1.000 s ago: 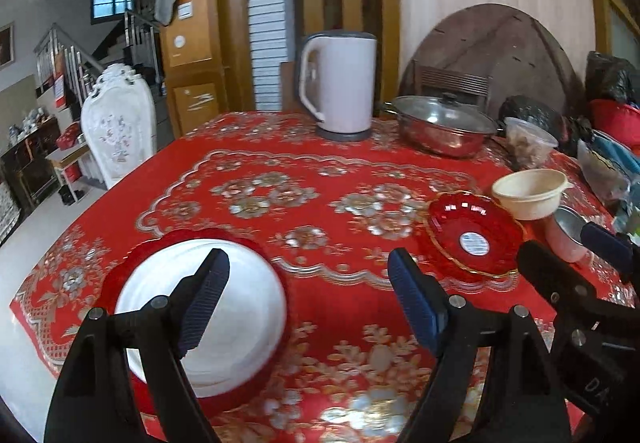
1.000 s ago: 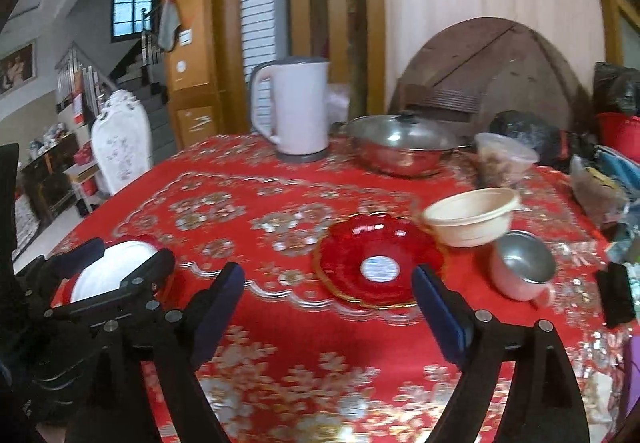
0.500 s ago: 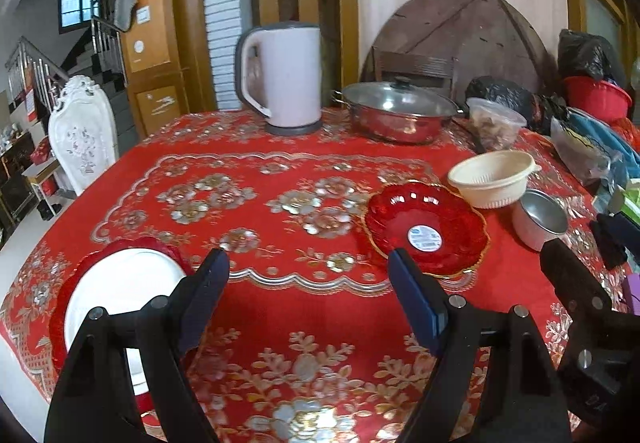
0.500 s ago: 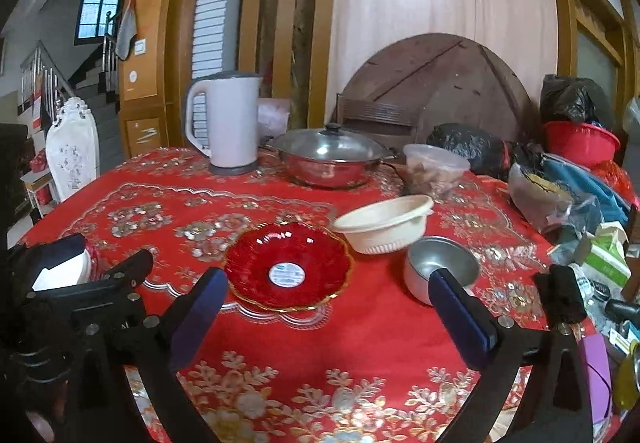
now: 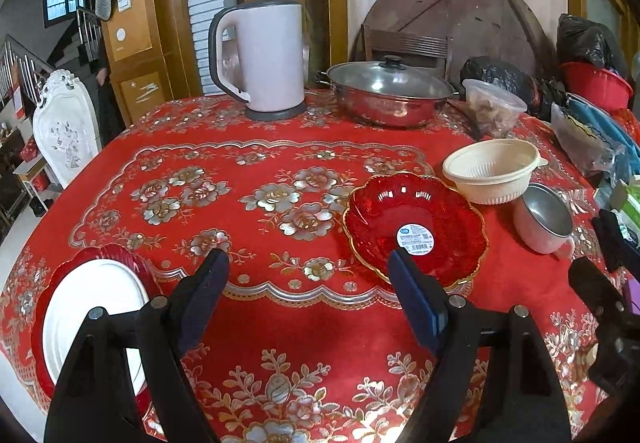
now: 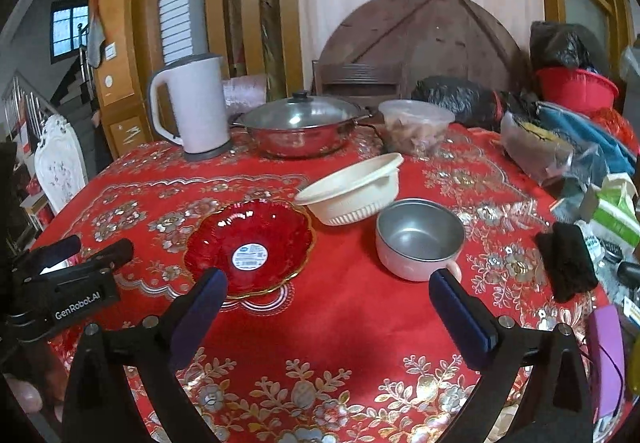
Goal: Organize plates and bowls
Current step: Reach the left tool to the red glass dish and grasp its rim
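Left wrist view: the left gripper [image 5: 308, 283] hangs spread and empty over the tablecloth [image 5: 248, 179], red plate [image 5: 414, 227] at 1 o'clock, white plate [image 5: 86, 319] at 9. Right gripper [image 6: 328, 301] gapes wide, empty; metal bowl [image 6: 420, 237] at 1 o'clock.

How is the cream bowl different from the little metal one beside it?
The cream bowl is wider and plastic-looking, with ribbed sides; the metal bowl is smaller, with a steel inside and pink outside. The cream bowl's rim sits tilted, its edge over the red plate; the metal bowl stands level on the cloth. The metal bowl has a small pink handle. Both are upright and empty.
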Demonstrator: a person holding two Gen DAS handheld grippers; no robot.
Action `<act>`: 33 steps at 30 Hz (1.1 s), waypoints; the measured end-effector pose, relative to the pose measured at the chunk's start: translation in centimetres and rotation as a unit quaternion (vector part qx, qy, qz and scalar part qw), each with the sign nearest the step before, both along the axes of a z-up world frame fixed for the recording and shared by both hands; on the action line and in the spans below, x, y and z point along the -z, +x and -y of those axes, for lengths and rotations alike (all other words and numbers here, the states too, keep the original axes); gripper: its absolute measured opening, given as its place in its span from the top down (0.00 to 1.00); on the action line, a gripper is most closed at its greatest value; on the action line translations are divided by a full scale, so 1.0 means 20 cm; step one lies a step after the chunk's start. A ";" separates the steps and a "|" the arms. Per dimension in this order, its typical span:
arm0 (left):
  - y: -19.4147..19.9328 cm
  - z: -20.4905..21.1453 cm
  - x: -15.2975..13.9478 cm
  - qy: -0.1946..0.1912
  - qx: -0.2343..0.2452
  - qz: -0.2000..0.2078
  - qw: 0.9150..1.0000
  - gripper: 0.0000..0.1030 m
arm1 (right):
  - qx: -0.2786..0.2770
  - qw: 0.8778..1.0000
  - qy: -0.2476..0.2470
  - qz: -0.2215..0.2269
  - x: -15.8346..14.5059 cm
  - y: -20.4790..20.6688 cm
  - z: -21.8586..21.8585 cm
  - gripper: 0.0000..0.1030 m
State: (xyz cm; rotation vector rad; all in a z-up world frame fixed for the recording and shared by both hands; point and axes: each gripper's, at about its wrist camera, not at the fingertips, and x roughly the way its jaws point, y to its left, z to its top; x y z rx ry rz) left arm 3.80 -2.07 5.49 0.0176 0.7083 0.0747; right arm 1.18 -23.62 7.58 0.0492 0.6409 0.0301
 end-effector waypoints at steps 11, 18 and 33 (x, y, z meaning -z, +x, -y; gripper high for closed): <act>0.08 0.04 0.04 0.012 0.003 -0.015 1.000 0.21 | -0.023 0.998 0.050 -0.036 0.05 0.11 0.02 0.01; 0.13 0.03 0.04 0.014 -0.002 -0.023 1.000 0.21 | -0.049 0.992 0.100 -0.066 0.09 0.22 0.03 0.01; 0.29 0.06 0.14 0.018 0.000 -0.068 0.998 0.21 | -0.066 0.977 0.159 -0.123 0.21 0.42 0.06 0.13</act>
